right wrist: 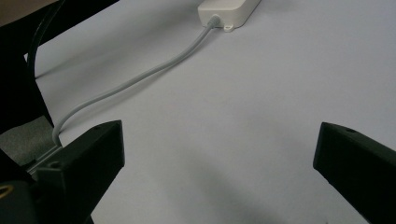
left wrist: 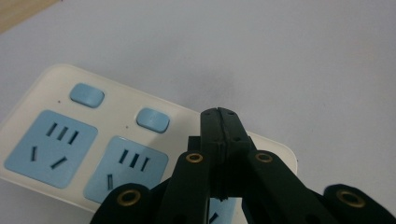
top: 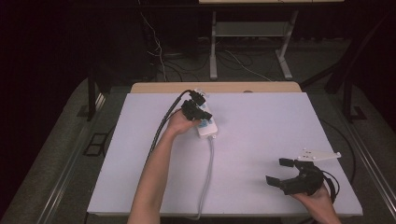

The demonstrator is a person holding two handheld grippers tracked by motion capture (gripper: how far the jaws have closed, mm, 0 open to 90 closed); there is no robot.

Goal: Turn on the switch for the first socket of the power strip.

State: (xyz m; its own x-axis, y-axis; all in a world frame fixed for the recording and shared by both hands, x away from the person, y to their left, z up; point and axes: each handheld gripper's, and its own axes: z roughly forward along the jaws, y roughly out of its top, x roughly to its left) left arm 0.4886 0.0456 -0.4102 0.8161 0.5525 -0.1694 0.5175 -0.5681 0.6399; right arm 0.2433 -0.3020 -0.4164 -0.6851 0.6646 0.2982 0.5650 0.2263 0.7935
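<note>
A white power strip (top: 207, 126) with light-blue sockets and switches lies on the white table top (top: 266, 116), left of centre. My left gripper (top: 203, 115) hovers right over it, jaws shut with nothing between them. In the left gripper view the closed tips (left wrist: 218, 113) sit above the strip (left wrist: 42, 91), beside a blue rocker switch (left wrist: 152, 119); whether they touch it I cannot tell. My right gripper (top: 278, 171) rests near the front right corner, jaws wide open and empty. In the right gripper view its gripper (right wrist: 219, 144) faces the strip's end (right wrist: 227, 9).
The strip's grey cable (top: 208, 172) runs toward the table's front edge and drops over it; it also curves across the right gripper view as the cable (right wrist: 140, 77). A wooden table edge (top: 215, 87) shows behind the white top. Desk legs and wires stand farther back.
</note>
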